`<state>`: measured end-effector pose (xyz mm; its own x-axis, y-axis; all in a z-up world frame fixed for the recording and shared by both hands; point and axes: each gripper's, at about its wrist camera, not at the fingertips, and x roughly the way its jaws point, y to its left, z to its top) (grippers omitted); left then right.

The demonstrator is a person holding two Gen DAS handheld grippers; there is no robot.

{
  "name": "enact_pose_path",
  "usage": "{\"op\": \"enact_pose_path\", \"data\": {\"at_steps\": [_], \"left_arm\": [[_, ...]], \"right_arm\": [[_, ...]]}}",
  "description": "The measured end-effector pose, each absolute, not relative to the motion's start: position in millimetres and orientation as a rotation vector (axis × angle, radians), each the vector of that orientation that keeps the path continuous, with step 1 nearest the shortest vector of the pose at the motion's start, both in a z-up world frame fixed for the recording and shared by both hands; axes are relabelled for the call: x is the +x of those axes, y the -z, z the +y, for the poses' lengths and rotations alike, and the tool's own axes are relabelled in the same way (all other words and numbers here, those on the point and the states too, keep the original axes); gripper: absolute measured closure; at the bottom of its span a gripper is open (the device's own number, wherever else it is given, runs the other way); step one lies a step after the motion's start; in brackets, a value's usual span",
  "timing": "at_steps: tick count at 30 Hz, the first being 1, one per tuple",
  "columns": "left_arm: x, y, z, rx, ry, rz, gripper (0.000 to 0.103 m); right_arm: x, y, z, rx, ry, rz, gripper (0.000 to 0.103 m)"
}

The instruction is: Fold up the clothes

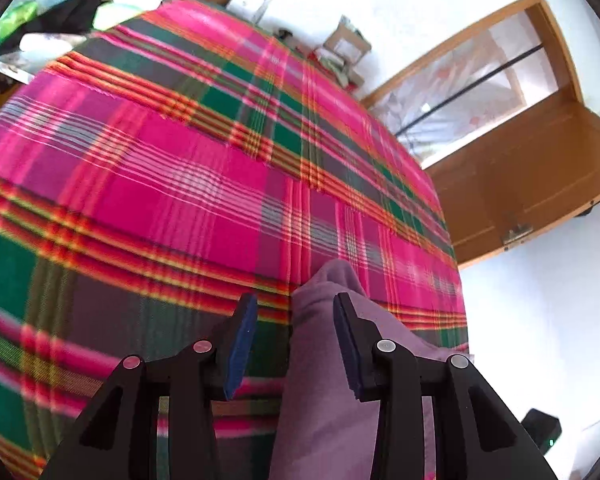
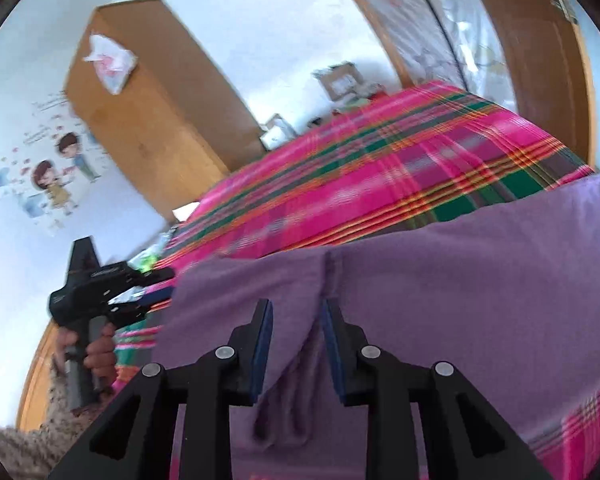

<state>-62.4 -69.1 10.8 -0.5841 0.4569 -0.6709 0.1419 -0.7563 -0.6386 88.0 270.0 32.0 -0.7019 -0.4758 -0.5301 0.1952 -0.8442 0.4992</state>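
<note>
- A soft purple cloth garment was seen spread on a bed covered by a pink, green and orange plaid blanket.
- The left gripper was held over the garment's edge; a raised fold of purple cloth lay between its blue-padded fingers, with a visible gap on the left side, so the jaws were released.
- The right gripper was held low over the garment, a crease of cloth lying between its parted fingers, which were not pressed on it.
- In the right wrist view, the left gripper's black body was gripped by a hand beside the garment's left edge.
- A wooden wardrobe stood beyond the bed.
</note>
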Motion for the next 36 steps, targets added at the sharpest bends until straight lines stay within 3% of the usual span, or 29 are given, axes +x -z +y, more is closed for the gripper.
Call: {"op": "enact_pose_path", "data": {"at_steps": [10, 14, 16, 20, 24, 29, 36], "left_arm": [[-43.1, -7.3, -60.6, -1.350, -2.408, -0.983, 0.063], [-39.1, -9.4, -59.5, -1.349, -2.412, -0.975, 0.063], [-37.4, -9.4, -58.0, -1.352, -2.416, -0.966, 0.063], [-35.0, -5.5, -54.7, -1.373, -2.407, -0.948, 0.063], [-31.3, -0.1, -53.8, -1.387, -2.399, -0.950, 0.063], [-28.5, 8.8, -49.7, -1.428, -2.368, -0.930, 0.063], [-23.4, 13.2, -52.8, -1.442, -2.357, -0.925, 0.061]], "right_arm": [[118.9, -24.7, 199.5, 1.009, 2.638, 0.084, 0.074], [122.5, -13.9, 210.9, 1.051, 2.629, 0.002, 0.070], [123.2, -10.9, 219.6, 1.060, 2.632, -0.053, 0.061], [124.0, -12.2, 230.4, 1.091, 2.633, -0.133, 0.059], [138.1, -32.9, 231.5, 0.946, 2.687, -0.145, 0.063], [139.3, -22.7, 217.7, 0.976, 2.656, -0.104, 0.078], [147.4, -17.2, 217.2, 1.019, 2.691, -0.068, 0.080]]}}
